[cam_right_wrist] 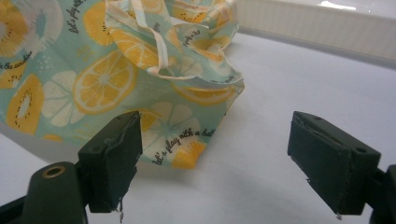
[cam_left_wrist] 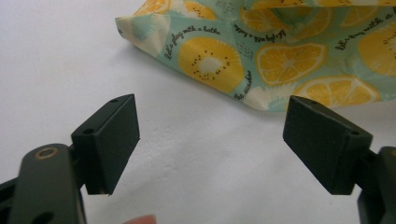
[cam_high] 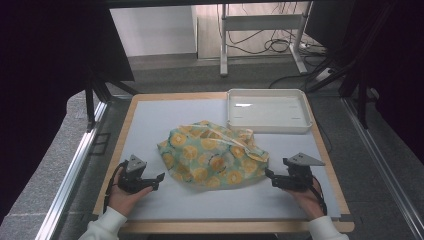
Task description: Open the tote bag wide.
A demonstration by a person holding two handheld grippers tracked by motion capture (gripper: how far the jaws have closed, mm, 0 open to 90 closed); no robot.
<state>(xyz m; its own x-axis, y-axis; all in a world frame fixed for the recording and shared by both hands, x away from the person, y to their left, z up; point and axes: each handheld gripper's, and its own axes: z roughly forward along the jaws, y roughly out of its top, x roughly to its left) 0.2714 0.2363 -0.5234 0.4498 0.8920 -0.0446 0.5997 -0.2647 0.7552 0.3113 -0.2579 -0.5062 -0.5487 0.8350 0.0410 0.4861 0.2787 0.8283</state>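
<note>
Both the left gripper (cam_high: 159,178) and right gripper (cam_high: 268,176) are held wide, empty, flanking the fruit-print cloth (cam_high: 212,155) at table (cam_high: 150,120) centre.

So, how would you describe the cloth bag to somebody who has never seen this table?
Look at the white sheet that covers the table. Near its middle, in front of the white tray, lies a crumpled cloth bag. It is pale green, printed with yellow fruit slices and small black writing, the one soft, patterned thing there.

Fruit-print cloth bag (cam_left_wrist: 280,51): repeated black script beside the citrus slices, "let's play with a bottle"; last word unclear. Same script visible on it in right gripper view (cam_right_wrist: 93,70).
</note>
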